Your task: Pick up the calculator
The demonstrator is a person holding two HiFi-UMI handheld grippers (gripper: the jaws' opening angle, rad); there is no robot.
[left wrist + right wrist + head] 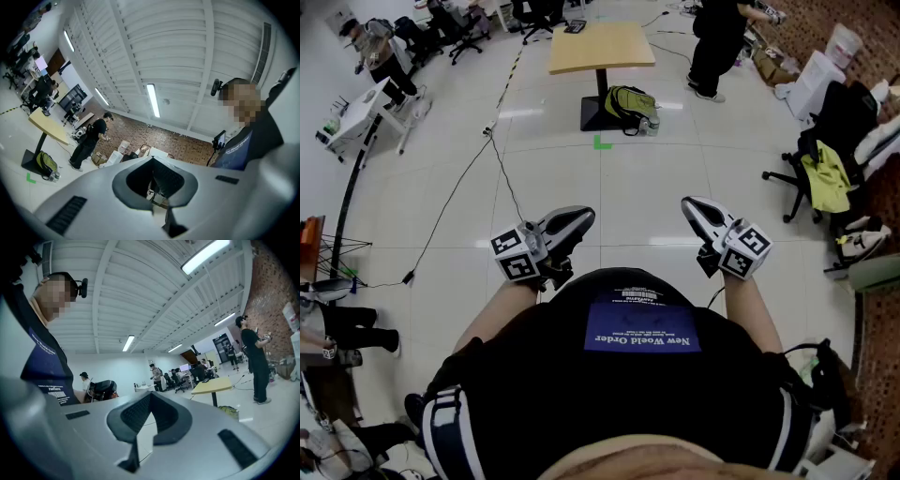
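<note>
No calculator can be made out for certain. A small dark flat thing (575,26) lies on the far end of a wooden table (600,52) several steps ahead; what it is cannot be told. My left gripper (581,217) and right gripper (689,204) are held close in front of my chest over bare floor, tips turned toward each other. In the left gripper view the left gripper (151,159) shows its jaws closed together with nothing between them. The right gripper (150,394) looks the same in its own view, shut and empty.
A green and black backpack (630,101) leans at the table's foot, near a green tape mark (601,142). A black cable (502,169) runs over the white floor at left. An office chair with yellow cloth (825,173) stands right. A person in black (717,42) stands beyond the table.
</note>
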